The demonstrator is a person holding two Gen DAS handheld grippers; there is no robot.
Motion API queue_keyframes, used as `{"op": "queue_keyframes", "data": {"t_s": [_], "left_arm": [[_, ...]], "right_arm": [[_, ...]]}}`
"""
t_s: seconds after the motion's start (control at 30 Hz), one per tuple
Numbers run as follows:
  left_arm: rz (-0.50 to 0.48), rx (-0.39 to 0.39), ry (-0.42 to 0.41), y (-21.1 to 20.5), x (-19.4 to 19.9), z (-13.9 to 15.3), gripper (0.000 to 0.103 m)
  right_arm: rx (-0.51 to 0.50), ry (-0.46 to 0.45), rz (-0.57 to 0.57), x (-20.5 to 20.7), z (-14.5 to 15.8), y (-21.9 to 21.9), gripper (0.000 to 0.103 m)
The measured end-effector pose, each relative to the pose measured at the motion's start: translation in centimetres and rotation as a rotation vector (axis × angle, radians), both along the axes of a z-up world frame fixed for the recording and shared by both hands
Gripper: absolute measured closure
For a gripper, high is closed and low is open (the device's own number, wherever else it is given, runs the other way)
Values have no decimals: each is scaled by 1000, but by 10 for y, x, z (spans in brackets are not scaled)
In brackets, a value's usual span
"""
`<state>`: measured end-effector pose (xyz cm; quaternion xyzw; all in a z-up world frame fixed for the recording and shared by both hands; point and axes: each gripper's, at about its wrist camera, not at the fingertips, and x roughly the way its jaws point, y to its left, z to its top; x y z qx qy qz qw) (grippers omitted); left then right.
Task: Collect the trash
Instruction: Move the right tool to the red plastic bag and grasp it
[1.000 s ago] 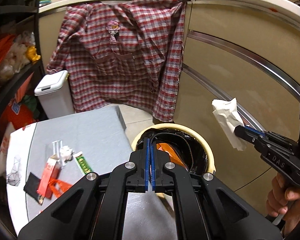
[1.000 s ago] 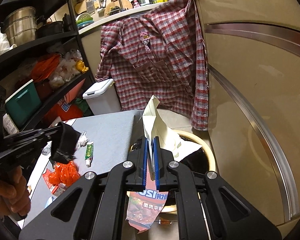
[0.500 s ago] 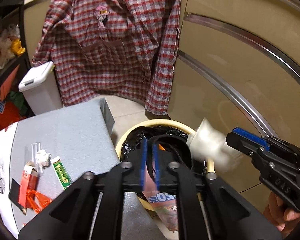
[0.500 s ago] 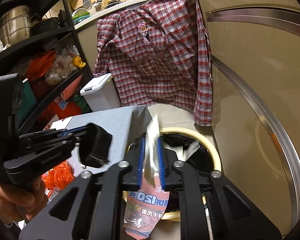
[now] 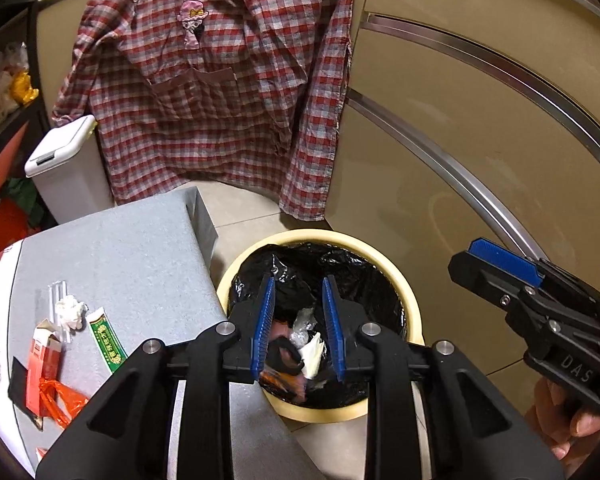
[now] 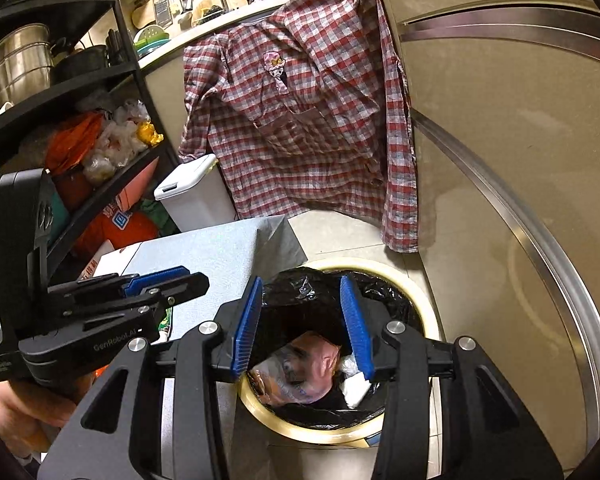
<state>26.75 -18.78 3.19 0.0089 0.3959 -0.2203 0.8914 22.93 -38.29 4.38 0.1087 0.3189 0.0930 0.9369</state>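
Note:
A round cream bin lined with a black bag stands on the floor beside a grey table. Dropped trash lies inside it: white paper and a pink printed wrapper. My left gripper is open and empty above the bin. My right gripper is open and empty above the bin too; it also shows in the left wrist view. On the table lie a crumpled tissue, a green tube, a red box and an orange wrapper.
A plaid shirt hangs on the cabinet behind the bin. A white lidded bin stands on the floor at the left. Beige cabinet fronts close the right side. A black shelf rack with bags and pots stands at the left.
Both grippers have moved over the bin and opened. The white paper and the printed wrapper have left the jaws and now lie in the bin.

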Motion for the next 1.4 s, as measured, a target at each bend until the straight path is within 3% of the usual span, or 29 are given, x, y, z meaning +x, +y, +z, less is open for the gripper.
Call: {"op": "queue_keyframes", "data": {"t_s": [0.47,0.97,1.13,1.4], "left_arm": [[49,-16,-104,45,-37,36,79],[202,-35,-266,180,-100,91,79],[262,-17,-286,222,-103,81,79],[343,-24,-272,262,-92,29,79]], "right_arm": [[-7,-46,-17,-8,7,7,61],[-14,-160,73,-39,35,68,61],[-7,-184,127,-48,33,100,61],[12,-176,202,-48,10,149,63]]}}
